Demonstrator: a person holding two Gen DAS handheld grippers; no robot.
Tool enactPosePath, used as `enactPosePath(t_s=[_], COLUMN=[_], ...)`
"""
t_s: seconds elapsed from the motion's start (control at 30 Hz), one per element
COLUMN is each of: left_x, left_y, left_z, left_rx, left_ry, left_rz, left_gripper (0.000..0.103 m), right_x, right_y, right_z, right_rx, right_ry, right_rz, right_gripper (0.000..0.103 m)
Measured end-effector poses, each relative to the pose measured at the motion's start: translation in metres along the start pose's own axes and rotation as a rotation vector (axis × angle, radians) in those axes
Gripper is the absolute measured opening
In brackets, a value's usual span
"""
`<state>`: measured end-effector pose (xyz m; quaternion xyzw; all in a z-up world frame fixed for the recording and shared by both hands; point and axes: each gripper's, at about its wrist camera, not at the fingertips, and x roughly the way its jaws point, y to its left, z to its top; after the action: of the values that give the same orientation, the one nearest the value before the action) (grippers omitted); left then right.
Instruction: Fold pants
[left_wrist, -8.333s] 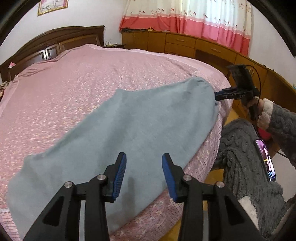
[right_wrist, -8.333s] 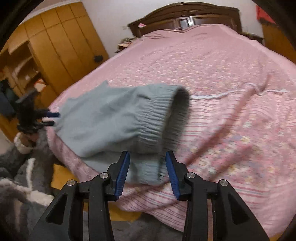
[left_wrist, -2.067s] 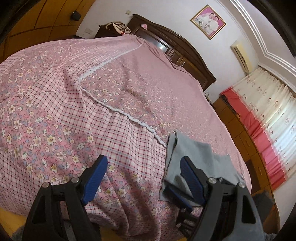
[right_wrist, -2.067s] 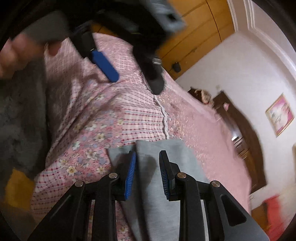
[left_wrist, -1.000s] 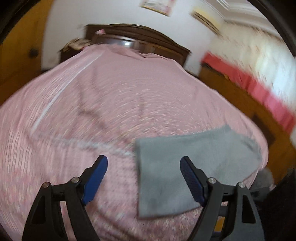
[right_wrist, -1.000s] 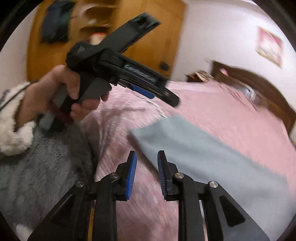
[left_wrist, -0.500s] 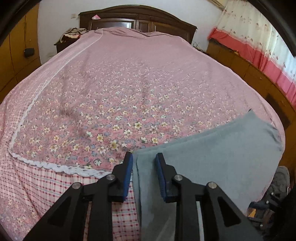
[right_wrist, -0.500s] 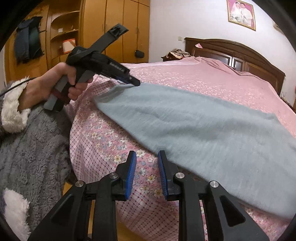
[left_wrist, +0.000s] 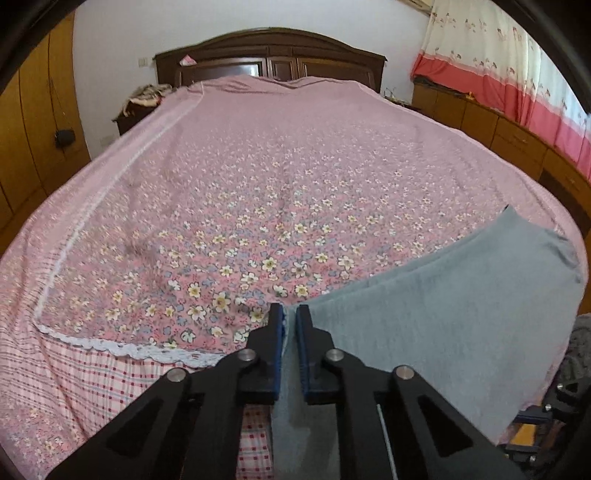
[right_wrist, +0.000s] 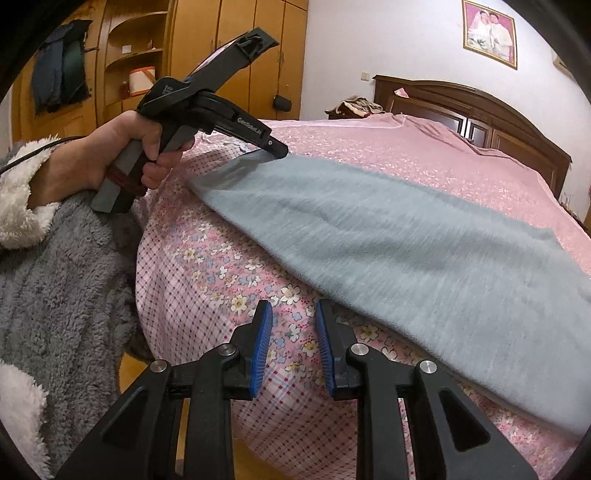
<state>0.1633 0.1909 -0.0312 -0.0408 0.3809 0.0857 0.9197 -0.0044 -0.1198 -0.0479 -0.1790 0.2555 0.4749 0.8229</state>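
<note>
Pants (left_wrist: 443, 325), grey, lying along the near edge of the pink floral bed (left_wrist: 258, 192): left gripper (left_wrist: 290, 317), spread wide a second ago, now pinches one end; right gripper (right_wrist: 293, 325) stays empty, jaws apart; next fold seems ready

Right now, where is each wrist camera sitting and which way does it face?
Left wrist: sits behind the left gripper at the foot of the bed, facing the headboard; its jaws pinch a corner of the grey pants.
Right wrist: sits behind the right gripper at the bed's foot edge, looking along it toward the wardrobe; shows the left hand and fleece sleeve; jaws apart, holding nothing.
Shared: pants, bed, headboard, left gripper.
</note>
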Motion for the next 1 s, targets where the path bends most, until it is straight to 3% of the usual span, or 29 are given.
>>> enactPosePath(t_s=[0.27,0.37,0.43,0.47,0.57,0.7,0.8,0.87,0.93,1.0], left_x=[-0.009,-0.005,-0.003,0.001,0.008,-0.003,-0.014,-0.021,-0.026,-0.022], left_y=[-0.002,-0.004,-0.001,0.004,0.021,0.012,-0.019,-0.048,-0.088,-0.132], left_z=[-0.004,-0.005,-0.005,-0.005,-0.008,-0.007,0.0,0.009,0.017,0.023], left_rx=[-0.076,-0.066,-0.059,-0.076,-0.198,-0.174,-0.074,-0.014,0.052,0.112], left_ry=[-0.07,-0.072,-0.079,-0.066,-0.029,-0.083,-0.114,-0.114,-0.123,-0.11], left_rz=[0.034,0.091,0.208,0.22,0.144,0.127,0.092,0.027,-0.08,-0.15], left_gripper=[0.005,0.001,0.0,0.0,0.0,0.002,0.018,0.031,0.038,0.04], right_x=[0.001,0.001,0.001,0.0,-0.002,-0.005,-0.007,-0.01,-0.031,-0.071], right_y=[0.001,0.001,0.0,-0.001,-0.003,-0.005,-0.006,-0.009,-0.022,-0.062], right_z=[-0.004,-0.004,-0.005,-0.006,-0.006,-0.006,-0.007,-0.006,-0.004,-0.007], right_rx=[0.004,0.006,0.011,0.014,0.019,0.018,0.018,0.03,0.1,0.306], right_ry=[-0.002,-0.002,-0.004,-0.005,-0.007,-0.011,-0.013,-0.021,-0.108,-0.305], right_rz=[0.006,0.007,0.012,0.015,0.022,0.024,0.03,0.038,0.028,0.03], right_gripper=[0.025,0.025,0.025,0.025,0.025,0.025,0.025,0.025,0.025,0.025])
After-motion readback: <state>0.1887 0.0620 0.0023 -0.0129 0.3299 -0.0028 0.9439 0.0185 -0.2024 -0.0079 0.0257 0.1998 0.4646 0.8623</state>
